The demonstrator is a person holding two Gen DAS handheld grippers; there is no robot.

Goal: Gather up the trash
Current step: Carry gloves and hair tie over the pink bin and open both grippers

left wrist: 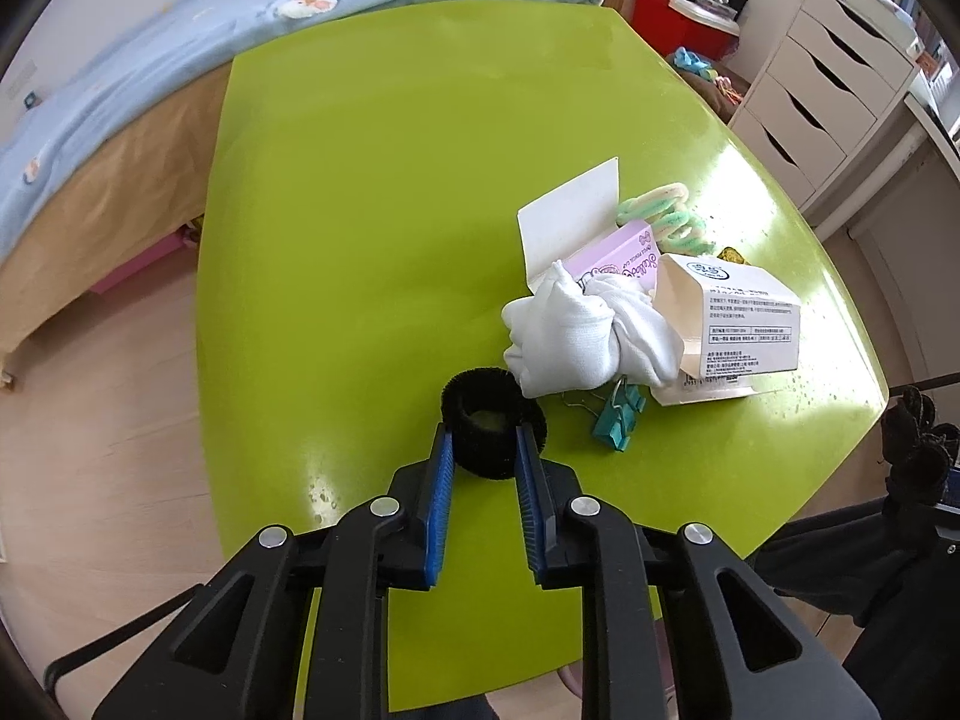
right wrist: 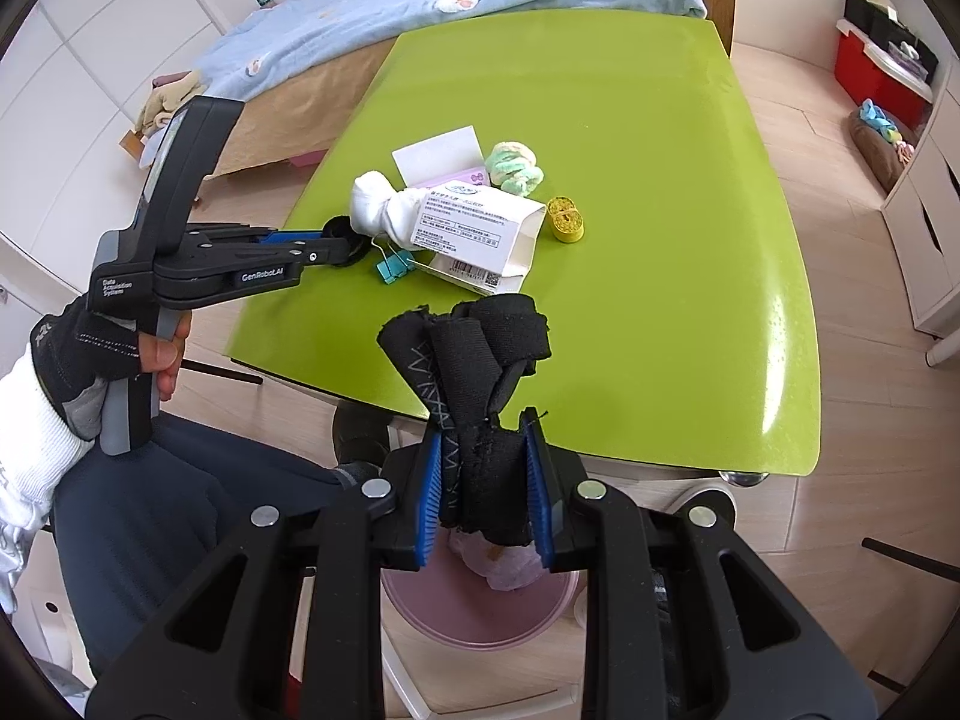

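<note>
A black fuzzy ring [left wrist: 493, 427] lies on the green table [left wrist: 372, 210]. My left gripper [left wrist: 485, 443] straddles it with both pads beside its sides; whether they press it is not clear. It also shows in the right wrist view [right wrist: 336, 246]. My right gripper [right wrist: 485, 429] is shut on a crumpled black strap [right wrist: 474, 360], held above a pink bin [right wrist: 474, 612] with a pale bag inside, off the table's near edge. On the table lie a white cloth [left wrist: 576, 330], an open white carton [left wrist: 726, 324], a pink box [left wrist: 612, 258] and a teal binder clip [left wrist: 618, 414].
A green and cream fuzzy tie [right wrist: 515, 167] and a yellow round piece [right wrist: 565, 217] lie beyond the carton. A bed with a blue blanket [right wrist: 456, 0] stands behind the table. White drawers [left wrist: 828, 84] and a red bin [left wrist: 678, 18] stand at the right.
</note>
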